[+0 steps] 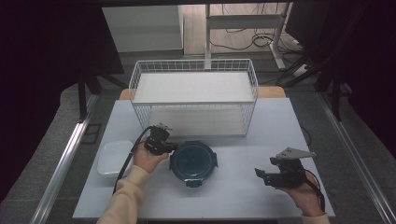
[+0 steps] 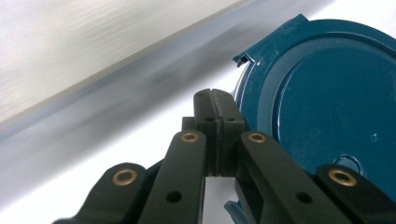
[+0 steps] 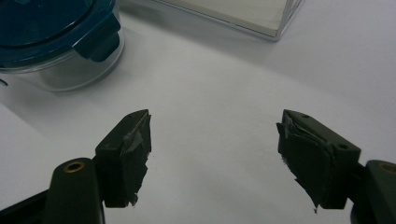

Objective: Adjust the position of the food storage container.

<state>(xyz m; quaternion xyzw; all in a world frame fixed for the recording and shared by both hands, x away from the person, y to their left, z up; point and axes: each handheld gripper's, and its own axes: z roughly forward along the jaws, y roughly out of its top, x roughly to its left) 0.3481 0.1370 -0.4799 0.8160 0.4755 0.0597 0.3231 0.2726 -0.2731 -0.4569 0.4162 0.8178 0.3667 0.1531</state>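
Note:
A round clear container with a dark teal clip lid (image 1: 193,161) sits at the middle of the white table (image 1: 243,186). My left gripper (image 1: 172,147) is at the container's left rim, its jaws shut with nothing between them. In the left gripper view the closed pads (image 2: 215,112) lie right beside the lid's edge (image 2: 327,107). My right gripper (image 1: 259,176) hovers to the right of the container, well apart from it, jaws open and empty. In the right gripper view the open gripper (image 3: 212,140) faces bare table, with the container (image 3: 60,42) at the top left.
A white wire basket (image 1: 194,95) with a white liner stands behind the container. A white rectangular dish (image 1: 113,157) rests at the left, beside my left forearm. The basket's corner (image 3: 261,18) shows in the right gripper view. The table's front edge is near my hands.

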